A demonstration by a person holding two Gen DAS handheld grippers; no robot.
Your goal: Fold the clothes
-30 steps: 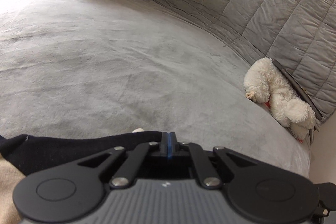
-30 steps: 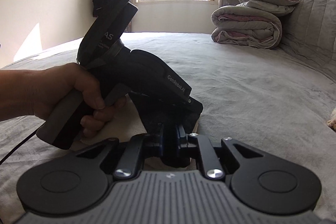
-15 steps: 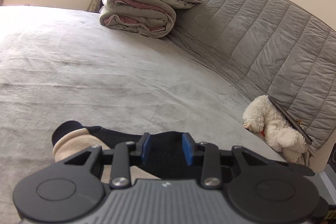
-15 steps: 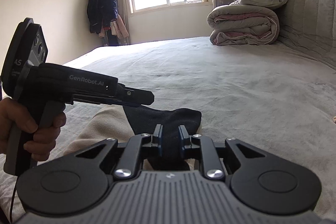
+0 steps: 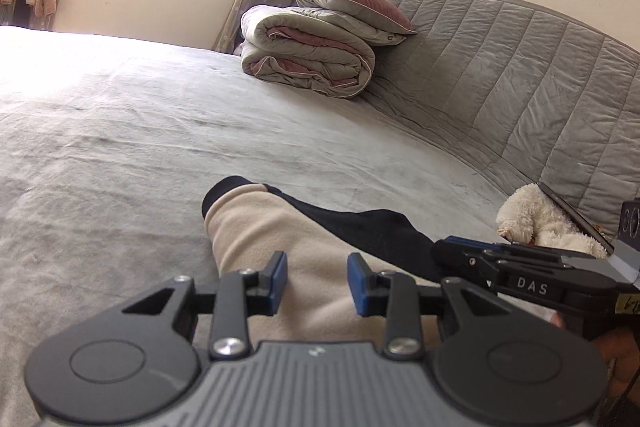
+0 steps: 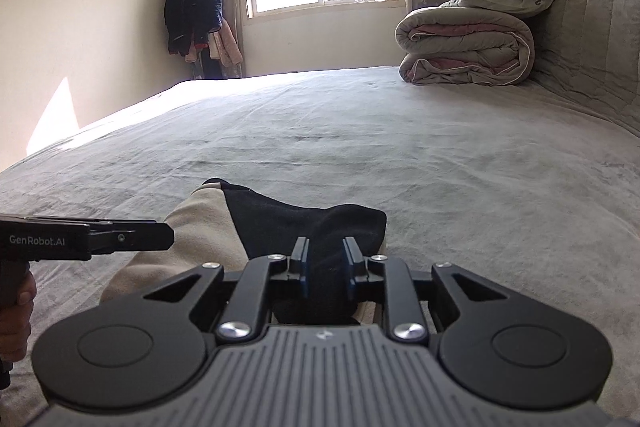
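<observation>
A folded beige and black garment (image 5: 260, 227) lies on the grey bed (image 5: 160, 147). My left gripper (image 5: 317, 283) hangs open just above the beige part, its blue pads (image 5: 276, 281) wide apart with nothing between them. From the right wrist view the garment (image 6: 312, 219) shows its black part in front. My right gripper (image 6: 326, 263) stands over that black part, partly open with a narrow gap. The right gripper (image 5: 438, 251) reaches in from the right in the left wrist view. The left gripper (image 6: 168, 237) enters the right wrist view from the left, held by a hand (image 6: 16, 307).
A rolled duvet (image 5: 308, 63) with a pillow (image 5: 348, 3) on top sits at the far end of the bed by the quilted headboard (image 5: 520, 87). A white plush toy (image 5: 548, 223) lies at the right edge. Clothes (image 6: 192, 7) hang in the corner.
My left gripper opened, let go of the garment and drew back and up. The right gripper's fingers widened a little. The garment now lies flat on the bed.
</observation>
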